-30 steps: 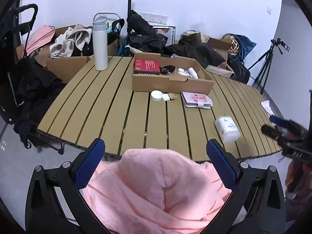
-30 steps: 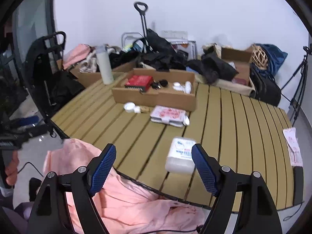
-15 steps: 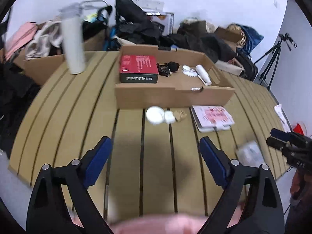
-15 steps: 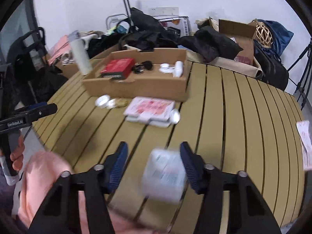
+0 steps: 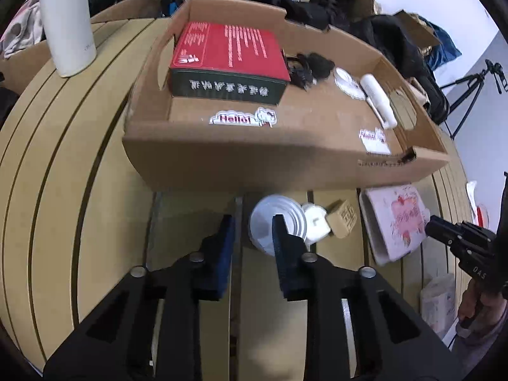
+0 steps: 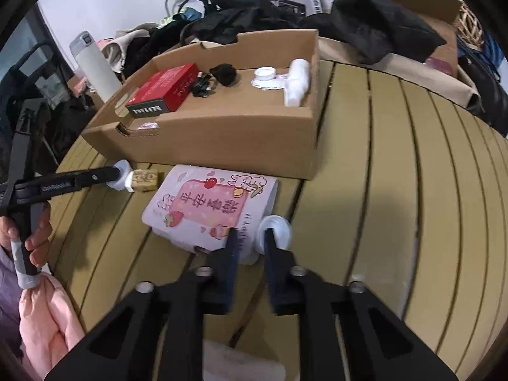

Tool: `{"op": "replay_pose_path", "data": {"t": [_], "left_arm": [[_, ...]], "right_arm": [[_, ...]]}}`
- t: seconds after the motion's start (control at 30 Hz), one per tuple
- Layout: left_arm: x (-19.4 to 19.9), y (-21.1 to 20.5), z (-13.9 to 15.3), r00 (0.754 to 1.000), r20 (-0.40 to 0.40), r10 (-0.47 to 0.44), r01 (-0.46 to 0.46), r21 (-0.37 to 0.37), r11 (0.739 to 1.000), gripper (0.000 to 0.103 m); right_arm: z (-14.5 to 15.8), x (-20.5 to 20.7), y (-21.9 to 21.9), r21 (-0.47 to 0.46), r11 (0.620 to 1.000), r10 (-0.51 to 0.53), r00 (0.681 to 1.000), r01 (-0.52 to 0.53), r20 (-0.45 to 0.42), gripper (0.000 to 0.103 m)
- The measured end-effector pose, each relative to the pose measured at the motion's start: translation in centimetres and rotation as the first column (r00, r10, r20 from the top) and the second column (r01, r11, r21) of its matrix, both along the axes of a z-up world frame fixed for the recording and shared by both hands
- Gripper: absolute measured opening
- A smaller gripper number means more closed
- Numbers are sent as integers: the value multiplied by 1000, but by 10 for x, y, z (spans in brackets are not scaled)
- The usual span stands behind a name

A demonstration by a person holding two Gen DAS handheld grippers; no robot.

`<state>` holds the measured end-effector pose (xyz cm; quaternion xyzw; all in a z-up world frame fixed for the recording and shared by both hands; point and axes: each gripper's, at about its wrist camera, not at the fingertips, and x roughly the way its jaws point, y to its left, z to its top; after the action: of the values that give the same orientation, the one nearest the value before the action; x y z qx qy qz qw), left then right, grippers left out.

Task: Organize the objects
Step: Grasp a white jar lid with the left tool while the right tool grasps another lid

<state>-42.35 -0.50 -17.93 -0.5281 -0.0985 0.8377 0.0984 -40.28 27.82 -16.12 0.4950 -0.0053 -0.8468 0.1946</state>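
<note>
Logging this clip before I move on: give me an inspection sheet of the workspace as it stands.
Surface: slatted table, mostly bare on its right side.
Job's things: cardboard tray holds a red box and white tube; round lid, small block and pink card pack lie in front of it.
Clutter: white flask; pink cloth.
Grippers: left claw narrowed beside the lid; right claw narrowed at the pack's edge.
Cables: black cord in tray.
Surroundings: dark bags, tripod.

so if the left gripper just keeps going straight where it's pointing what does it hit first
Most likely the front wall of the cardboard box. The left gripper has the round white lid just beside its right finger, so it might clip that first; depth is unclear.
</note>
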Motion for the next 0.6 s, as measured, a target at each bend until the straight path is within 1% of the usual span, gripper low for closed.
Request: {"op": "replay_pose_path", "data": {"t": [0.03, 0.07, 0.1, 0.2, 0.3, 0.5, 0.6], "left_arm": [[-1, 0, -1, 1000, 9, -4, 4, 4, 1000, 4], [-1, 1, -2, 1000, 13, -6, 6, -3, 1000, 3], [1, 3, -2, 1000, 9, -6, 6, -18, 1000, 2], [7, 4, 1, 1000, 16, -8, 9, -15, 1000, 2], [22, 1, 12, 1000, 11, 8, -8, -20, 1000, 2], [71, -17, 42, 997, -25, 74, -74, -7, 997, 2], [97, -27, 61, 992, -50, 114, -114, -8, 993, 2]], "right_arm": [[0, -1, -1, 4, 1000, -3, 1000, 3, -1, 10], [1, -1, -2, 7, 1000, 1, 1000, -1, 1, 3], [1, 0, -4, 6, 1000, 9, 1000, -9, 5, 2], [3, 3, -6, 11, 1000, 13, 1000, -13, -2, 2], [8, 12, -3, 15, 1000, 5, 1000, -5, -12, 2], [21, 33, 17, 31, 999, -33, 999, 34, -32, 2], [33, 48, 25, 31, 998, -48, 998, 49, -48, 2]]}}
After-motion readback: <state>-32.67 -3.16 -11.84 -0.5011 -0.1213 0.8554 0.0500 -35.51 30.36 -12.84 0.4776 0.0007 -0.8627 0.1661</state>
